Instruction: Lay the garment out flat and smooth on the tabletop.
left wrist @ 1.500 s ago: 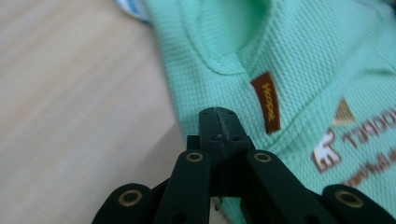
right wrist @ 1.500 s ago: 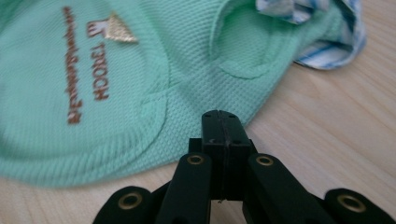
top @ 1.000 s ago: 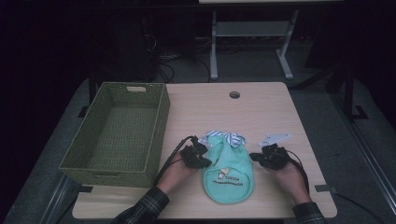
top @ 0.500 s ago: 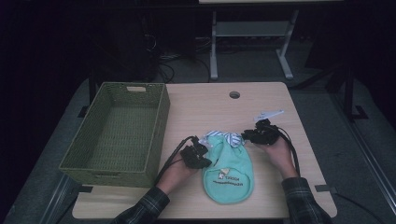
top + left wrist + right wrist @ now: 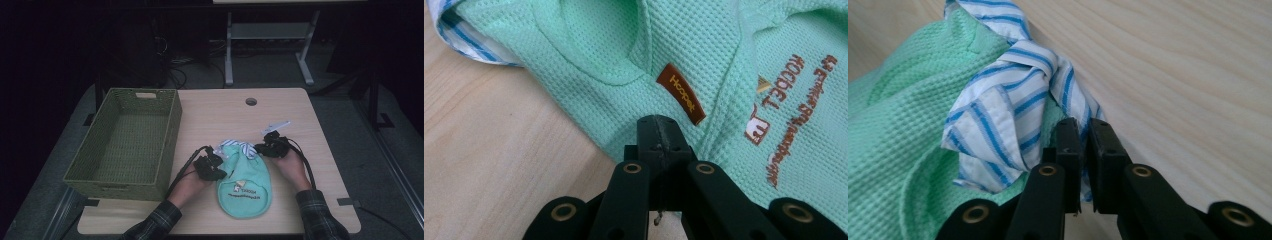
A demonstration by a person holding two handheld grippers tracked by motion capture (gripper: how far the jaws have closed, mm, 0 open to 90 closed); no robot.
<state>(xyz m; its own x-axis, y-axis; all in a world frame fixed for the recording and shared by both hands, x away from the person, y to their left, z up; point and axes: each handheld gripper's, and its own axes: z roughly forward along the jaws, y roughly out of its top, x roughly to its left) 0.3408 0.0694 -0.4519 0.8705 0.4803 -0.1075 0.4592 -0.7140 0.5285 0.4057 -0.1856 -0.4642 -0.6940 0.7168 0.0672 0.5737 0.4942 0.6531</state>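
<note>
Garment [image 5: 245,186] in mint green is lying just right of the basket [image 5: 125,142]. Your left gripper [image 5: 658,131] is pinching its near edge with jaws closed. Your right gripper [image 5: 1085,131], jaws having just been closing, is clamping the striped collar [image 5: 1013,100] at the far end.

Both forearms wear dark plaid sleeves [image 5: 320,220]. Left gripper [image 5: 659,131] and right gripper [image 5: 1084,137] are matte black, each with 2 flat jaws on linkage arms fixed by brass-ringed rivets. A black cable [image 5: 305,162] trails from each, and a grey plate [image 5: 276,126] tops the right one.
</note>
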